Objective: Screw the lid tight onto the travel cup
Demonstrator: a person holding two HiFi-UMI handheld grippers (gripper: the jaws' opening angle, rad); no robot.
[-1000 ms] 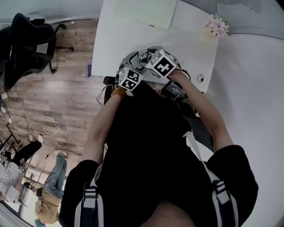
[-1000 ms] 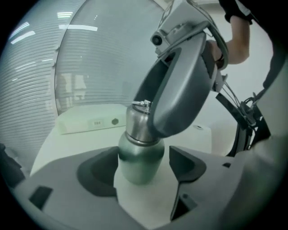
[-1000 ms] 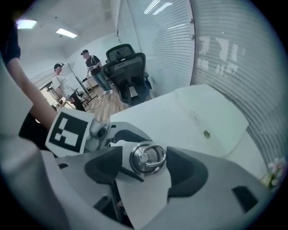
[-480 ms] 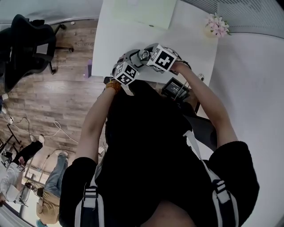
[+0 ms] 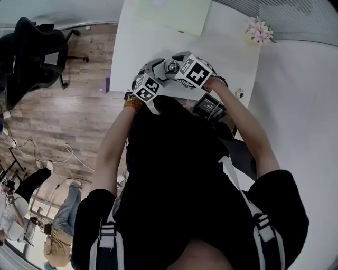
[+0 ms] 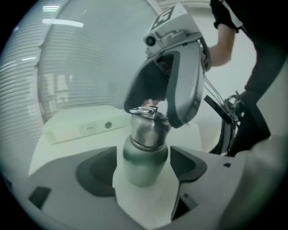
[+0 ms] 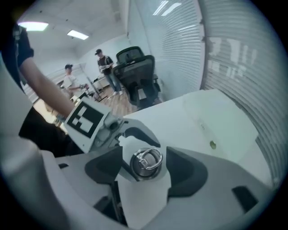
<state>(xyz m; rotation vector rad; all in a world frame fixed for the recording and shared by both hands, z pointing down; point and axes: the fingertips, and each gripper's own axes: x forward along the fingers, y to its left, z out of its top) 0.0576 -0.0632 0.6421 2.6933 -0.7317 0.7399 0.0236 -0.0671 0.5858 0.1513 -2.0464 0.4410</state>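
The travel cup (image 6: pixel 145 164) stands upright on the white table (image 5: pixel 232 52), green below and steel above. Its steel lid (image 7: pixel 146 162) carries a ring on top and shows from above in the head view (image 5: pixel 171 66). My left gripper (image 6: pixel 144 167) flanks the green body, its jaws have just been opening, and slim gaps show at both pads. My right gripper (image 7: pixel 145 168) points down over the lid. Its jaws closed and have just been opening again, so the pads stand clear of the lid. In the left gripper view, the right gripper's fingers (image 6: pixel 184 90) hang around the cup's top.
A pale green mat (image 5: pixel 171 13) lies at the table's far side and pink flowers (image 5: pixel 259 30) at its right corner. A black device (image 5: pixel 208 108) sits at the near edge. A black office chair (image 5: pixel 31 47) stands on the wooden floor, left. People (image 7: pixel 103 60) stand far behind.
In the head view the left gripper's marker cube has slid slightly left and up and rolled a little. The right gripper stays over the lid, nearly in place.
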